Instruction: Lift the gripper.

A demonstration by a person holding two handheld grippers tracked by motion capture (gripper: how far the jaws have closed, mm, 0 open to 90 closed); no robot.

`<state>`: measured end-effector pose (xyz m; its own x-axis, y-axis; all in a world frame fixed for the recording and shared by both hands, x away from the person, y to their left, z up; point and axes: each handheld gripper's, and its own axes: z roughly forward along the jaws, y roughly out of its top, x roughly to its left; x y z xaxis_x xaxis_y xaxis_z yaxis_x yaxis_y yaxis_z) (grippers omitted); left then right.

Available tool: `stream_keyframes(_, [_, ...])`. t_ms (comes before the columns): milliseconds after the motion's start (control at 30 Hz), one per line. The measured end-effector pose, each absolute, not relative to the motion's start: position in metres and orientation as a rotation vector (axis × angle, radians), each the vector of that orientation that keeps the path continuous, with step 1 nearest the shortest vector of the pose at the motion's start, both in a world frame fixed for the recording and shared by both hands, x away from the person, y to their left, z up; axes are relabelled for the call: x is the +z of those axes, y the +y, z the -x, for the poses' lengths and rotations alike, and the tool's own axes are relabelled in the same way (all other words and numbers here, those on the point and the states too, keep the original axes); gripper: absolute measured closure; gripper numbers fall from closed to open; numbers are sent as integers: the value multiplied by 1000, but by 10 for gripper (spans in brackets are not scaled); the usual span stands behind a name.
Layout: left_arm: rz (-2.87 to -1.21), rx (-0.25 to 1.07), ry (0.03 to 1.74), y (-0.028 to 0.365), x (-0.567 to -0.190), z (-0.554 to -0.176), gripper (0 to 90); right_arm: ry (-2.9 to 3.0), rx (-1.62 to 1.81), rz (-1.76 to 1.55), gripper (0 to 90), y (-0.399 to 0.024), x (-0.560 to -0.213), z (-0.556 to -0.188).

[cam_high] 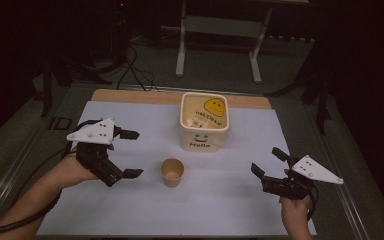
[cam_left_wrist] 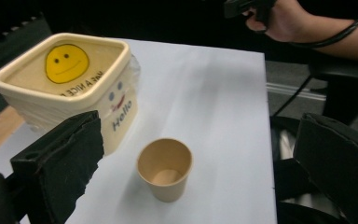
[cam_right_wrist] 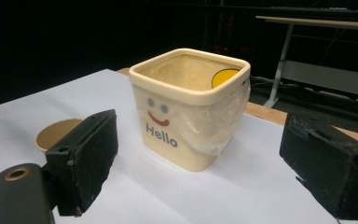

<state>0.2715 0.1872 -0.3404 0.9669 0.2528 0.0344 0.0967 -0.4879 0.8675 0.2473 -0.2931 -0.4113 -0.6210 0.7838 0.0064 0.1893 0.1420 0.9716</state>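
Dim surroundings frame a worktop covered by a pale sheet, with a strip of bare wood along its far edge and cables and white table legs on the dark floor beyond. At the person's left, the left gripper hovers above the sheet with its jaws spread wide and nothing between them; a grey three-cornered plate sits on top and a cable trails back along the forearm. Just to the right of its open jaws stands the paper cup, upright and empty, touching neither jaw; in the left gripper view the cup sits between the two black jaws, farther out. Beyond the cup, toward the far edge, stands the square cream bin, upright, printed with "Hello" and a smiling face, a clear liner folded over its rim and a yellow smiley showing inside. The cup and bin are near each other but apart. At the right, the right gripper is likewise spread and empty, well apart from the cup, its jaws facing the bin.
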Motion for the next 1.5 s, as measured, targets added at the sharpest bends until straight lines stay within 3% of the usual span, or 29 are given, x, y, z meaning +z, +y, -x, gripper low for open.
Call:
stream_keyframes(1033, [-2295,72,96,123,-386,-288,80,1932,1492,-925,115,-291,-413,-248])
stream_keyframes(1267, [-2346,71,65,113,-399,-290,208,1942,1493,-924,115,-290,-414,-249])
stream_keyframes(1500, [-2403,41,86,105,-415,-299,456,1947,1490,-928,115,-290,-414,-250])
